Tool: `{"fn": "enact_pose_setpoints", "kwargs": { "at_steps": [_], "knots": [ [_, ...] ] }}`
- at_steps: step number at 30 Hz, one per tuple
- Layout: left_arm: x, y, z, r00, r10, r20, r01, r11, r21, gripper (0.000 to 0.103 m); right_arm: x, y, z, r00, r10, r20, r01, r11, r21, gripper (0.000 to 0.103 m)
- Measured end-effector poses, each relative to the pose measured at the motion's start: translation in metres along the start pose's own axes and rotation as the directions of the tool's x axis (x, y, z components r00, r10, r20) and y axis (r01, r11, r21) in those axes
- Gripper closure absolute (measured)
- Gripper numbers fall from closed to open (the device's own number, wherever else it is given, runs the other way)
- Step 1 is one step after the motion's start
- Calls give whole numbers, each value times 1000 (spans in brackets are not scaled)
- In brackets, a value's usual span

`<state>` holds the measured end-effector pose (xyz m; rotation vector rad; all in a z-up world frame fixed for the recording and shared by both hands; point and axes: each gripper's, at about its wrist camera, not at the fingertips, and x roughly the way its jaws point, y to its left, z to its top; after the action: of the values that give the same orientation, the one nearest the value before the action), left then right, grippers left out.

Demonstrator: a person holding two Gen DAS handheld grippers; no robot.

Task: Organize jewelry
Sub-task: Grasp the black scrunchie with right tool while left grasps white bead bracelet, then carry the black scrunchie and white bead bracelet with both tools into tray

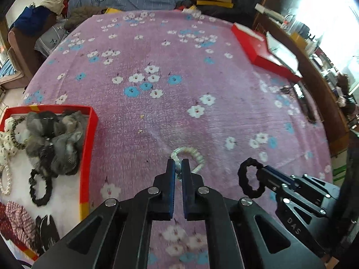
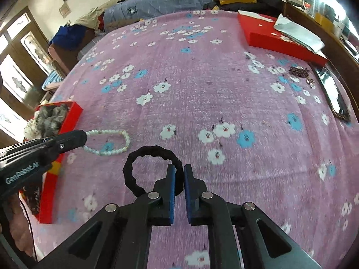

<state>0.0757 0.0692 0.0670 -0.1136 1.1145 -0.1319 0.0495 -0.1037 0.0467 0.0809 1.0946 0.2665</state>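
- The left gripper (image 1: 178,164) has its fingers (image 1: 171,172) clamped on a pearl bead bracelet (image 1: 190,154). The pinch takes one side of the loop, so the rest hangs forward of the tips and appears to be lifted just off the bed cover (image 1: 179,56).
- The right gripper (image 2: 179,172) has its fingers (image 2: 171,179) pressed together on a black hair tie (image 2: 134,168), gripped at its right edge. The open ring sticks out to the left, free to be dropped.
- Both pieces seem held by a single edge so that each can be let go cleanly into the red tray (image 1: 86,157).
- That tray lies on the bed at the left and already holds grey scrunchies (image 1: 56,134), another black hair tie (image 1: 40,188) and a pearl strand (image 1: 5,181); I judge it the destination.
- Pose: both tools are held low and nearly level above the bed, pointing forward, side by side. The left one sits nearest the tray rim.
- A second red box (image 2: 280,38) lies well apart at the far right.
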Motion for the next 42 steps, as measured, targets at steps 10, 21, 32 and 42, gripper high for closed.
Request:
{"fn": "enact_pose_setpoints", "kwargs": {
  "at_steps": [10, 21, 32, 42],
  "knots": [
    [-70, -2, -27, 996, -54, 69, 55, 998, -18, 98, -36, 10, -17, 997, 56, 44, -58, 997, 47, 95],
    [-127, 17, -48, 989, 4, 145, 6, 998, -66, 98, -67, 32, -32, 993, 94, 78, -96, 995, 21, 95],
    [-173, 34, -64, 966, 112, 235, -103, 994, -47, 98, -87, 74, -40, 986, 127, 108, -123, 991, -47, 95],
    [-191, 64, -69, 949, 170, 264, -157, 985, -71, 98, -87, 111, -35, 984, 139, 111, -127, 986, -111, 95]
  ]
}}
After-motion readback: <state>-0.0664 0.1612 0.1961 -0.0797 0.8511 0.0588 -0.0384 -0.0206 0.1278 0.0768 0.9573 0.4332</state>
